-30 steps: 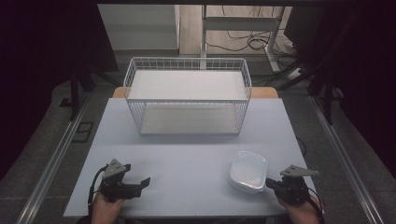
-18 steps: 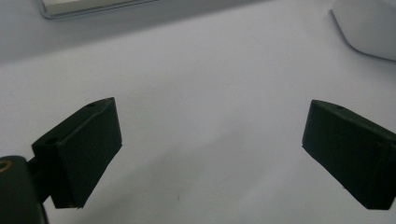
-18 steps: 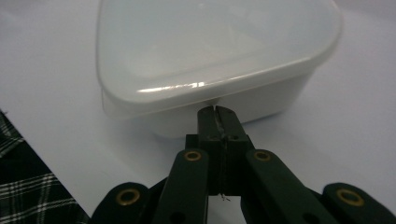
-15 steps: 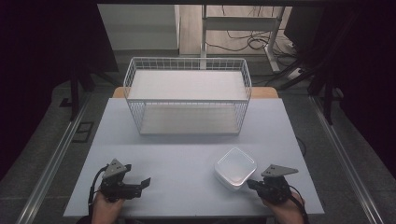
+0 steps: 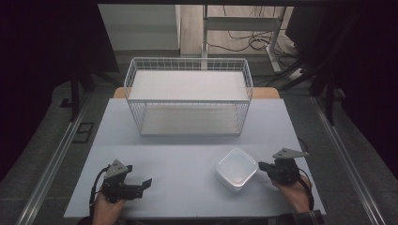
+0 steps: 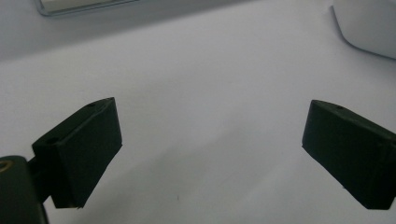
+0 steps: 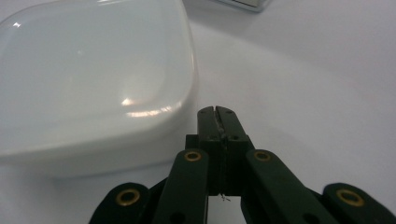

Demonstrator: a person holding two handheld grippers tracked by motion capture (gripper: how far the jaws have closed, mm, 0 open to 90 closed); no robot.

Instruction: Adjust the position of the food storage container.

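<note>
A white, rounded square dish (image 5: 236, 168) lies on the pale table (image 5: 183, 154) at the front right; it looms large at the left of the right gripper view (image 7: 93, 79). My right gripper (image 5: 261, 166) is just right of the dish, and its shut jaws (image 7: 216, 111) hold nothing, their tips close beside the rim. I cannot tell whether they touch it. My left gripper (image 5: 141, 186) rests at the front left with its jaws wide open (image 6: 212, 123) over bare table. The dish (image 6: 369, 23) is far off in that gripper's view.
A white wire basket (image 5: 187, 61) with a flat shelf inside stands at the back middle of the table. Its base edge peeks in at the top of both gripper views (image 6: 79, 4) (image 7: 243, 3). Dark floor and cables lie beyond the table.
The dish slid left across the table with the shut right gripper behind it. The right gripper then drew back to the right and farther up the table. The left gripper stayed put.
</note>
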